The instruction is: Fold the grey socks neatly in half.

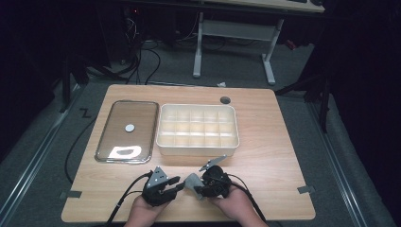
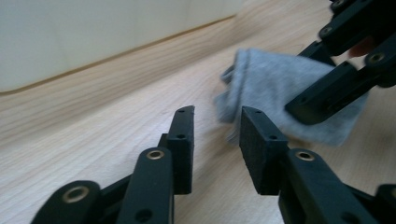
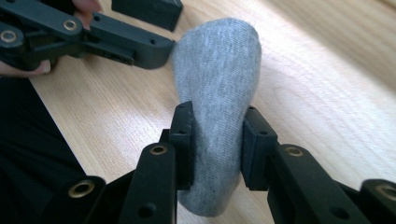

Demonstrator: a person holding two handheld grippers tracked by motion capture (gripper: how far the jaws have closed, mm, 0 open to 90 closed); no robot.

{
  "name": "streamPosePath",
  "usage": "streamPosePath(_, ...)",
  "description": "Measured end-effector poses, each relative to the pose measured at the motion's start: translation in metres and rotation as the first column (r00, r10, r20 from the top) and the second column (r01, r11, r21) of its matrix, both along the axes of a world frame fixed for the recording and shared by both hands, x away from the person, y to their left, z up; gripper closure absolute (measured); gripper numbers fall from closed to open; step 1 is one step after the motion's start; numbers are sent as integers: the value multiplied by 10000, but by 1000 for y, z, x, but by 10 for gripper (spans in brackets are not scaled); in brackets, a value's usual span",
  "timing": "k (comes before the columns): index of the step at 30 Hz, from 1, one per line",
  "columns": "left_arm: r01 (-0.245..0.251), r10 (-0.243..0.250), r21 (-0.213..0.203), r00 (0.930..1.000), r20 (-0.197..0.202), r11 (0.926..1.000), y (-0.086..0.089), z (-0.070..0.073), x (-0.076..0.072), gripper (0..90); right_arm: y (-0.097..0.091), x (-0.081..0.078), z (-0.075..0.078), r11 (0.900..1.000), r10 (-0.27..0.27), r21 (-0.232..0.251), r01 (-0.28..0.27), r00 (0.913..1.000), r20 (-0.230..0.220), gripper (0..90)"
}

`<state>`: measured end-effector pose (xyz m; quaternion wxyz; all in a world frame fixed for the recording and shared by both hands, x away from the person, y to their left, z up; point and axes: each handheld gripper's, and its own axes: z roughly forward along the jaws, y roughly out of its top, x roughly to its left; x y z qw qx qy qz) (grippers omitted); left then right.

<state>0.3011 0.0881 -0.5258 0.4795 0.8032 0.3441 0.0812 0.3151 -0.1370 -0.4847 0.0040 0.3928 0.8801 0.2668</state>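
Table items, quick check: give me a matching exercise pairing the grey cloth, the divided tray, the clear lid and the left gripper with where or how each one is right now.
Things:
1. grey cloth
2. divided tray
3. clear lid
4. left gripper

States:
A. lying flat at the table's left, a white disc at its centre
B. jaws apart with nothing between them
C. between the right gripper's jaws
D. cream, its compartments bare, at the table's middle

Pairs: 1-C, 2-D, 3-A, 4-B
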Motion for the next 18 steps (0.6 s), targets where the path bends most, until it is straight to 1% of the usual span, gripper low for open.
streamPosePath(4,-256,255,7,9997,65,9997,5,0,1,606,-5,0,5,9999,-101,2,101,9998,170,705)
streamPosePath(5,-324,323,7,9994,133,9995,6,0,0,599,-6,0,5,9999,-109,26,108,9997,216,705)
streamPosePath(6,-336,336,-22,9993,147,9994,7,0,0,587,-8,0,7,9999,-146,36,145,9995,295,705)
streamPosePath(9,-370,370,-38,9992,169,9993,9,0,0,571,-10,-1,8,9998,-179,54,178,9993,329,705)
streamPosePath(12,-375,375,22,9993,84,9993,13,1,1,557,-14,-1,9,9997,-235,37,234,9988,432,705)
streamPosePath(16,-323,323,42,9994,88,9995,21,1,2,520,-19,-1,10,9991,-415,-32,418,9975,579,705)
streamPosePath(18,-385,385,-11,9992,102,9993,25,2,3,506,-22,-3,11,9984,-554,-81,561,9962,665,705)
